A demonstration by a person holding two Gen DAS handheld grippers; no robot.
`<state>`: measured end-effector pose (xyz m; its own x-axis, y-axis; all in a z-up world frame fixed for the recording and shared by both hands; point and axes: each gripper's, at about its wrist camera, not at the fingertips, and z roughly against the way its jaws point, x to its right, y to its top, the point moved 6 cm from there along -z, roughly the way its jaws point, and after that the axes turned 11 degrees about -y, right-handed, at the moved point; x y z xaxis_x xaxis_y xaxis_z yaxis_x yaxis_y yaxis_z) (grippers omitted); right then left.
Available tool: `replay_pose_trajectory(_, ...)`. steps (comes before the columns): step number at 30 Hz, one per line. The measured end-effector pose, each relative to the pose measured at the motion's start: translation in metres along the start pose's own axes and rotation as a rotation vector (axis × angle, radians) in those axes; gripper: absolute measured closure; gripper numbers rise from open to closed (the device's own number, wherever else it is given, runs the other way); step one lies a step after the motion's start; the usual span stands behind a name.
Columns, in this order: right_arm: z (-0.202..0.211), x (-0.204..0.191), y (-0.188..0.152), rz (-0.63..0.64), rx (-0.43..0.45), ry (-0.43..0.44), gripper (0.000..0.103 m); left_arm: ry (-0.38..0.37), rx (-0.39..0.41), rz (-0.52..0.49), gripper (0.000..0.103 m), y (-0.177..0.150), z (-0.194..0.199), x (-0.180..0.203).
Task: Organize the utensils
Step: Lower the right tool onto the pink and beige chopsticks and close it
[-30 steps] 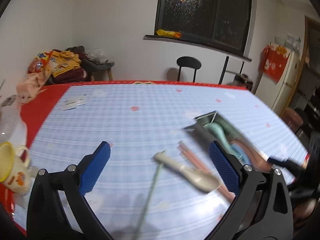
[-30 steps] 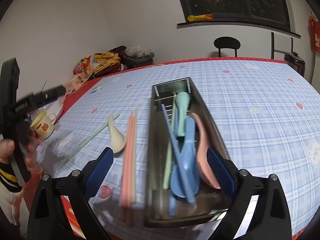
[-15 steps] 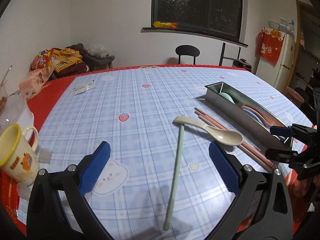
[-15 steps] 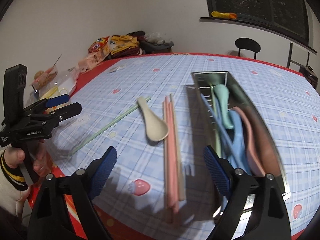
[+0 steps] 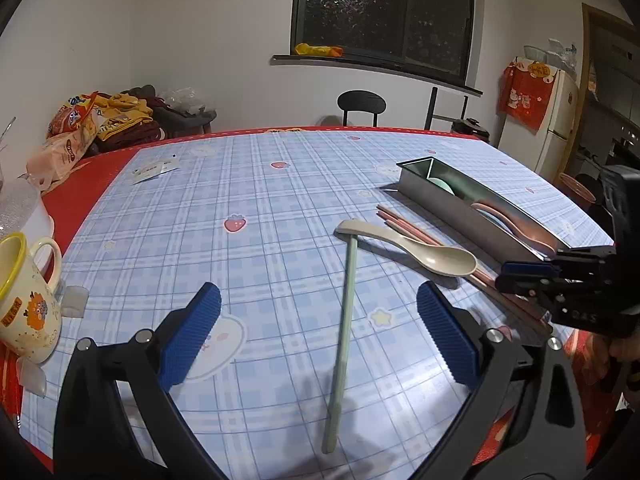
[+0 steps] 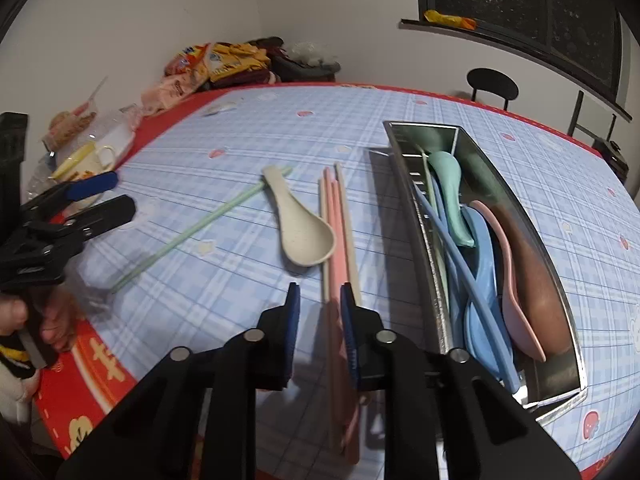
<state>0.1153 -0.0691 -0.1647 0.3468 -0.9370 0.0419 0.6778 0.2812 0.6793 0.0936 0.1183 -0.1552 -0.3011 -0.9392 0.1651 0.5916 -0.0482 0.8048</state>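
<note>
A steel utensil tray (image 6: 558, 280) (image 5: 440, 196) holds blue, green and pink spoons and chopsticks. Beside it on the checked cloth lie pink and beige chopsticks (image 6: 338, 216) (image 5: 404, 226), a beige spoon (image 6: 298, 224) (image 5: 436, 256) and a green chopstick (image 6: 192, 232) (image 5: 344, 312). My right gripper (image 6: 320, 312) has its jaws narrowed around the near ends of the pink chopsticks; whether the pads touch them is unclear. My left gripper (image 5: 316, 332) is open and empty, low over the table with the green chopstick between its fingers.
A yellow-rimmed mug (image 5: 24, 296) and a clear container (image 5: 20, 212) stand at the table's left edge. Snack bags (image 5: 76, 128) lie at the far left. A black chair (image 5: 360, 106) stands beyond the far edge.
My right gripper has narrowed from wide open and moved left over the pink chopsticks' near ends. My left gripper has steadied low behind the green chopstick.
</note>
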Motion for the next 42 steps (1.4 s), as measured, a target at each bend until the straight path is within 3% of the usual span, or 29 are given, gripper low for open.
replay_pose_trajectory(16, -0.017, -0.009, 0.0, 0.056, -0.041, -0.069, 0.091, 0.005, -0.01, -0.036, 0.008, -0.002, -0.002, 0.007)
replay_pose_trajectory(29, -0.008, -0.024, -0.007, 0.078, -0.067, 0.004, 0.091, -0.015, -0.017, -0.011, 0.021, -0.005, -0.005, 0.004)
replay_pose_trajectory(33, -0.01, -0.011, -0.003, 0.034, -0.065, -0.023, 0.091, -0.029, -0.014, 0.01, 0.021, -0.004, -0.004, 0.002)
replay_pose_trajectory(42, -0.011, -0.022, -0.003, 0.092, -0.062, -0.043, 0.091, -0.044, -0.012, 0.022, 0.023, -0.004, -0.003, 0.0)
